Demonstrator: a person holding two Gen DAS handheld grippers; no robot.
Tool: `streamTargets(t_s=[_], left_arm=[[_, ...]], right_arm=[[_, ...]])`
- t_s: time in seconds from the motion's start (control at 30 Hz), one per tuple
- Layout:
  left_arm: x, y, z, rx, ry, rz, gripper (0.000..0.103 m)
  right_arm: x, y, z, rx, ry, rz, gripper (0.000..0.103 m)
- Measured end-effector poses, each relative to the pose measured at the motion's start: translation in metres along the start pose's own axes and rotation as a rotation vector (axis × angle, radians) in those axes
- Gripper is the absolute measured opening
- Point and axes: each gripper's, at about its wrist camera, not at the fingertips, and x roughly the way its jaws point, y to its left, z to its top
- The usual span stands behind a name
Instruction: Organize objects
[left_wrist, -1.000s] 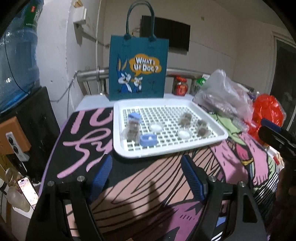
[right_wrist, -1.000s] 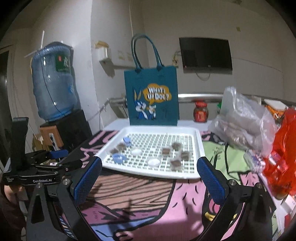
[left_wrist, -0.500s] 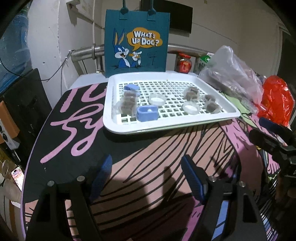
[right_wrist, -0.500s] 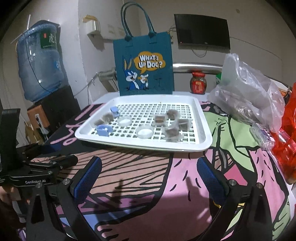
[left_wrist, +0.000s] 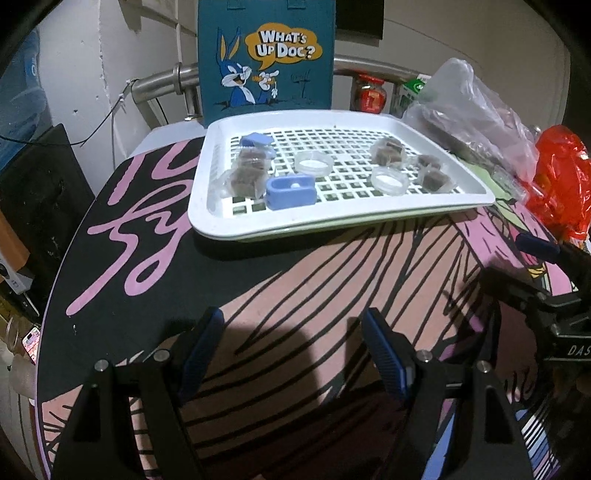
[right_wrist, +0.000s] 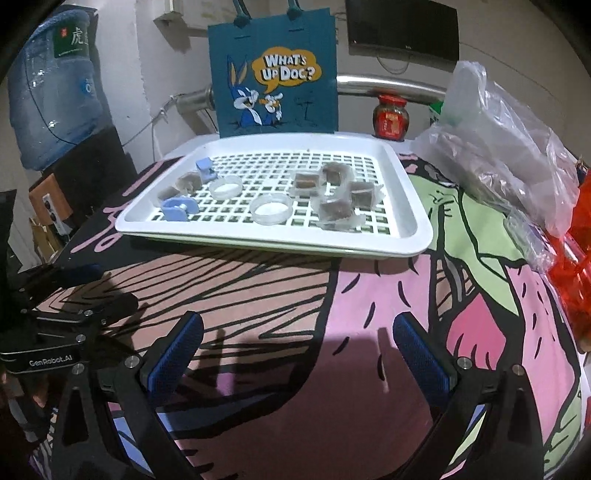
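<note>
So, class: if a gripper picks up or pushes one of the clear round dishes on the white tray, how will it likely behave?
The clear round dish looks thin-walled and shallow, so probably light. Its smooth plastic may slip between the pads. Lying flat on the white tray's grid, it should slide rather than tip, perhaps catching on the holes. Both grippers, left gripper and right gripper, are open.

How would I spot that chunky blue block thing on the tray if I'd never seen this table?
Find the teal cartoon-rabbit bag; the white slotted tray lies just before it. At the tray's near left corner sits the blue block, solid blue with a white dot on top, unlike the clear round lids and wrapped brown cubes around it.
</note>
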Motion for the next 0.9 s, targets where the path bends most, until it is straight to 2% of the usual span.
streamTargets(t_s=[0.17,0.43,0.47,0.53,0.7,0.9], left_arm=[[0.007,0.000,0.000,-0.006,0.034,0.004,0.077],[0.008,-0.001,0.000,0.003,0.039,0.015,0.078],[0.008,-0.001,0.000,0.003,0.041,0.015,0.080],[0.010,-0.001,-0.001,0.004,0.051,0.013,0.091],[0.014,-0.002,0.000,0.009,0.071,0.012,0.103],[0.014,-0.002,0.000,0.010,0.073,0.012,0.103]], right_arm=[[0.010,-0.002,0.000,0.012,0.050,-0.012,0.103],[0.026,-0.007,-0.003,0.035,0.139,-0.044,0.103],[0.028,-0.007,-0.004,0.036,0.149,-0.047,0.103],[0.029,-0.006,-0.004,0.027,0.154,-0.061,0.103],[0.030,-0.005,-0.005,0.017,0.161,-0.074,0.103],[0.030,-0.005,-0.004,0.017,0.161,-0.073,0.103]])
